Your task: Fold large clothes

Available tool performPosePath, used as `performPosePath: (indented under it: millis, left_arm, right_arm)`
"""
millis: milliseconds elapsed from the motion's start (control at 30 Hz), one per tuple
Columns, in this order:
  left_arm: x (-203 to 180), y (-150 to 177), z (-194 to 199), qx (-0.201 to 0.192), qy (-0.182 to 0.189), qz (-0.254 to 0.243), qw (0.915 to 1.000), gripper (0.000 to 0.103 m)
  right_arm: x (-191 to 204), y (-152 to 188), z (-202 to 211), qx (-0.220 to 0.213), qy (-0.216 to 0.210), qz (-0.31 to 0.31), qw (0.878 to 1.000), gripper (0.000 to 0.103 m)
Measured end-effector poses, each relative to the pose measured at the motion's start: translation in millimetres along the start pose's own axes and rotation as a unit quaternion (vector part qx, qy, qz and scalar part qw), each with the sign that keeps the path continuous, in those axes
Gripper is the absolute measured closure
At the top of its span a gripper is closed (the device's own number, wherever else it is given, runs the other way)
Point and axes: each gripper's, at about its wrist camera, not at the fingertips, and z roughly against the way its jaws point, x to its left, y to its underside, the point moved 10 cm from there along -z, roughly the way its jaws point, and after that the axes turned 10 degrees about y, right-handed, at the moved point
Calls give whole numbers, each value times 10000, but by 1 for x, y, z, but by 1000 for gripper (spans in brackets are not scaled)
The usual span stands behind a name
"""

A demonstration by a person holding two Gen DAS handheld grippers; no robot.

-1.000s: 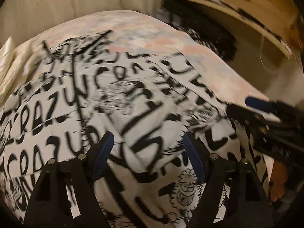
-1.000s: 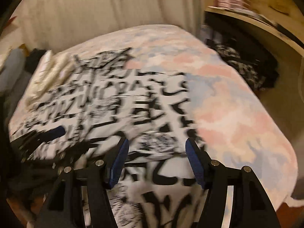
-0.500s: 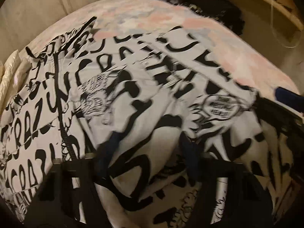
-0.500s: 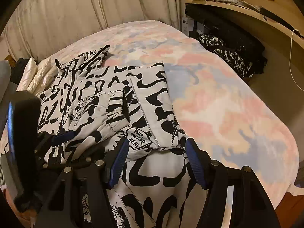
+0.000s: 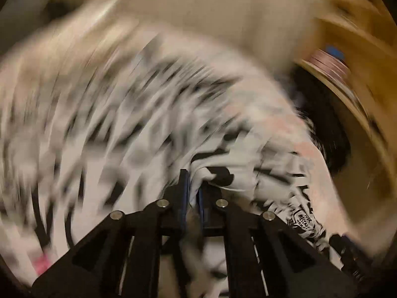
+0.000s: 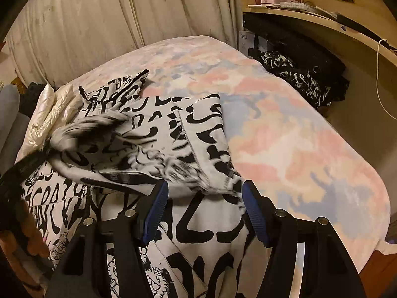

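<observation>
The left gripper [image 5: 193, 193] was closing on a thin pinch of the graffiti-print jacket [image 6: 173, 134] lying on the bed [image 6: 297, 149], which could slip out, while the right gripper [image 6: 203, 211] hovered open over its hem

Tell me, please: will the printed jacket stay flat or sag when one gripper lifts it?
The jacket likely sags: the part pinched by the left gripper bunches into folds. It probably trails loosely, since its lifted part already droops. Not fragile, apparently.
</observation>
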Motion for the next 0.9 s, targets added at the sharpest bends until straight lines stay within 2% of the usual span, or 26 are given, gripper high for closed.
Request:
performPosePath:
  millis: [33, 67, 100, 133, 167, 200, 267, 300, 400, 533, 633, 900]
  left_arm:
    - [27, 16, -11, 438, 0, 493, 9978, 96]
    - [54, 38, -21, 938, -60, 886, 9916, 93]
    - [68, 50, -23, 1094, 158, 1201, 9866, 92]
    - [71, 52, -18, 988, 464, 1308, 9854, 91]
    - [71, 49, -13, 946, 546, 1269, 9859, 81]
    - [70, 44, -6, 881, 493, 1103, 9888, 65]
    - [69, 34, 3, 741, 326, 848, 9931, 47]
    - [69, 27, 8, 653, 272, 748, 9947, 43]
    - [75, 10, 15, 601, 238, 556, 9964, 42]
    - [90, -5, 10, 784, 204, 645, 9946, 41]
    - [106, -11, 2, 818, -29, 529, 9952, 42]
    - [92, -16, -22, 1009, -232, -77, 9946, 42]
  right_arm:
    - [1, 1, 0, 21, -14, 4, 10000, 40]
    - [1, 2, 0, 44, -33, 16, 10000, 40]
    - [3, 3, 0, 69, -51, 36, 10000, 40]
    - [5, 4, 0, 89, -70, 61, 9999, 40]
    - [7, 6, 0, 97, -87, 86, 9999, 40]
    - [9, 7, 1, 98, -102, 114, 9998, 40]
    - [11, 8, 0, 87, -140, 160, 9997, 40]
    - [13, 9, 2, 84, -155, 181, 9997, 40]
    - [16, 9, 4, 62, -164, 215, 9996, 40]
    - [14, 6, 0, 81, -176, 270, 9994, 40]
    - [11, 1, -3, 89, -192, 273, 9994, 40]
    - [11, -3, -17, 186, -204, 314, 9991, 40]
